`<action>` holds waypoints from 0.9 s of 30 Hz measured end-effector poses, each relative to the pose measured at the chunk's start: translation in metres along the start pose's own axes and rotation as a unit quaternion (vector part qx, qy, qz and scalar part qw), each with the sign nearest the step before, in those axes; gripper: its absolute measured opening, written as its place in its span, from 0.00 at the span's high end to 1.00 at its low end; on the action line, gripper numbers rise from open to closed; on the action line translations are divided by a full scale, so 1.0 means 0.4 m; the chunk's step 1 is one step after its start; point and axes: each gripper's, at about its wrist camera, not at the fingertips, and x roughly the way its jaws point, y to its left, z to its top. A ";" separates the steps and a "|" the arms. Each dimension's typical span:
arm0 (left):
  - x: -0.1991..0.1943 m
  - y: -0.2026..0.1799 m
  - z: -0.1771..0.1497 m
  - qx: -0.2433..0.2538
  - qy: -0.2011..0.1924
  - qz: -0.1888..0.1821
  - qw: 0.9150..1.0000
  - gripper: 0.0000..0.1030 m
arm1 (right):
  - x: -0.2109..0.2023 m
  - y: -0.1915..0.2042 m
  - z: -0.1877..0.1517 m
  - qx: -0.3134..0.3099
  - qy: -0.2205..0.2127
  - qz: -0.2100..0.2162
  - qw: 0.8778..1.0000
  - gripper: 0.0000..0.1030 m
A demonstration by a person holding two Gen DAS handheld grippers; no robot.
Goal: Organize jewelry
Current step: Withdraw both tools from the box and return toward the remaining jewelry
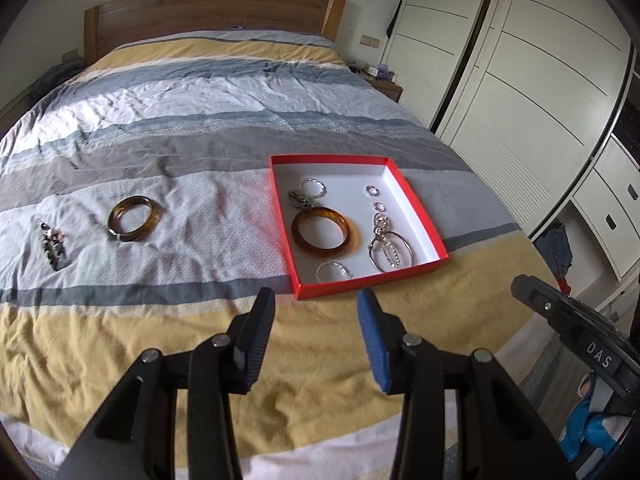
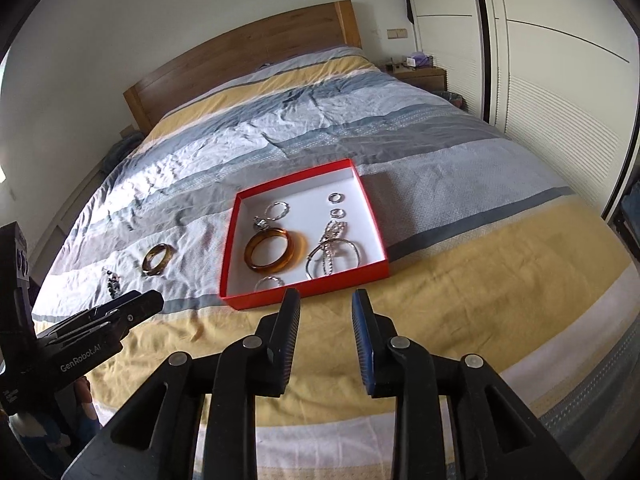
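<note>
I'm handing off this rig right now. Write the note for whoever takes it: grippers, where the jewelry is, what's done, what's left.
Left gripper: open, empty, above the yellow stripe short of the box.
Right gripper: open, empty, also short of the box.
Red box on the bed: holds an amber bangle, a large silver hoop with a rhinestone piece, several small silver rings and a dark clip.
Done: those pieces are in the box.
Left: second amber bangle and a dark beaded piece, both lying on the bedspread left of the box.
</note>
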 end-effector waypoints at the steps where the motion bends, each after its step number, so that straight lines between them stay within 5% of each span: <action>1: -0.028 0.004 -0.010 -0.003 -0.004 0.004 1.000 0.60 | -0.014 0.017 -0.010 -0.003 -0.001 0.004 1.000 0.71; 15: -0.377 0.115 -0.140 -0.012 -0.067 0.057 0.996 0.60 | -0.227 0.188 -0.096 -0.038 -0.036 0.038 0.998 0.64; 27: -0.562 0.237 -0.253 -0.069 -0.107 0.104 0.986 0.60 | -0.357 0.282 -0.143 -0.074 -0.070 0.074 0.992 0.63</action>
